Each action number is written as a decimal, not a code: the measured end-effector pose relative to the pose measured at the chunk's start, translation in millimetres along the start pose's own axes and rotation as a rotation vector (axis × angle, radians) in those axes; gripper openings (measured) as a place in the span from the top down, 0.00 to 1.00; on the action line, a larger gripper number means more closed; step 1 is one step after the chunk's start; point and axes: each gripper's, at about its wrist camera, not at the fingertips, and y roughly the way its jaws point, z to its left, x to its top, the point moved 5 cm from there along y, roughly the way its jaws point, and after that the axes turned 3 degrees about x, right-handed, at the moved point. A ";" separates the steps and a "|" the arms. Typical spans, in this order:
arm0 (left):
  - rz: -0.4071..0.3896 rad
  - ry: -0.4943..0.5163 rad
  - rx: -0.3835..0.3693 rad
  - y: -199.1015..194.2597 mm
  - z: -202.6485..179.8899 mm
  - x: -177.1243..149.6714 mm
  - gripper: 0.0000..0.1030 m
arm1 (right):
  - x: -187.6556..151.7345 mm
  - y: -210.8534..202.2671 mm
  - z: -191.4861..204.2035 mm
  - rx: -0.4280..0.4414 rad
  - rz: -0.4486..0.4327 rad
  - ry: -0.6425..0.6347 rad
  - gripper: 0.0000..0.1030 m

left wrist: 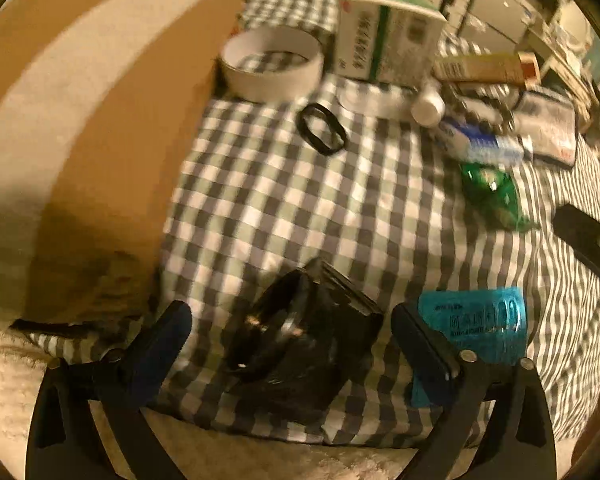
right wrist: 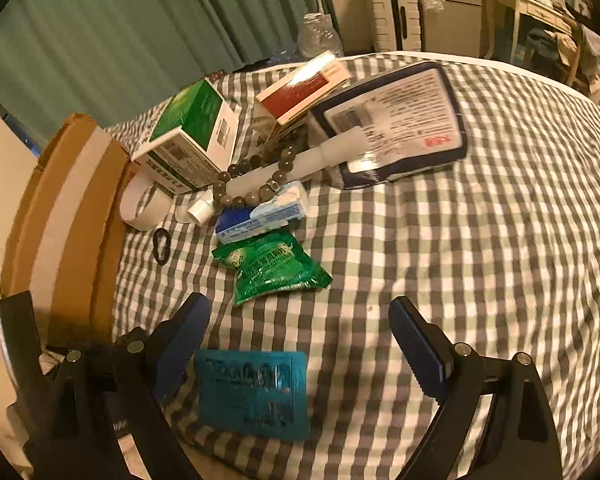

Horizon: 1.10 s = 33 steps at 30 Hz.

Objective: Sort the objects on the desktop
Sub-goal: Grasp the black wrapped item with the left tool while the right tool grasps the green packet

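On the checkered cloth (left wrist: 280,200) a black crumpled bundle (left wrist: 300,340) lies between the fingers of my left gripper (left wrist: 290,314), which is open and not touching it. A teal foil packet (left wrist: 480,324) lies just right of that gripper's right finger. In the right wrist view the same teal packet (right wrist: 256,392) lies flat near the cloth's front edge, low between the fingers of my right gripper (right wrist: 299,305), which is open with no pad touching it. A green snack packet (right wrist: 272,268) lies just beyond.
A cardboard box (left wrist: 100,120) stands left of the cloth. Farther back are a white tape ring (left wrist: 272,64), a black carabiner (left wrist: 322,130), a green-and-white carton (right wrist: 192,132), a bead bracelet (right wrist: 252,184), a blue-white pack (right wrist: 260,216) and a dark-bordered flat package (right wrist: 392,128).
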 end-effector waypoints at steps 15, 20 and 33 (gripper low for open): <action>0.065 0.017 -0.034 -0.5 -6.9 -12.7 0.33 | 9.6 48.6 14.2 0.007 0.078 -0.095 0.21; 0.053 -0.023 -0.076 -9.5 -3.5 -14.7 0.38 | 2.5 65.4 23.9 -0.065 0.111 -0.213 0.28; -0.025 0.010 -0.085 -43.8 -20.4 -22.5 0.47 | -5.0 36.4 19.2 -0.012 0.077 -0.184 0.57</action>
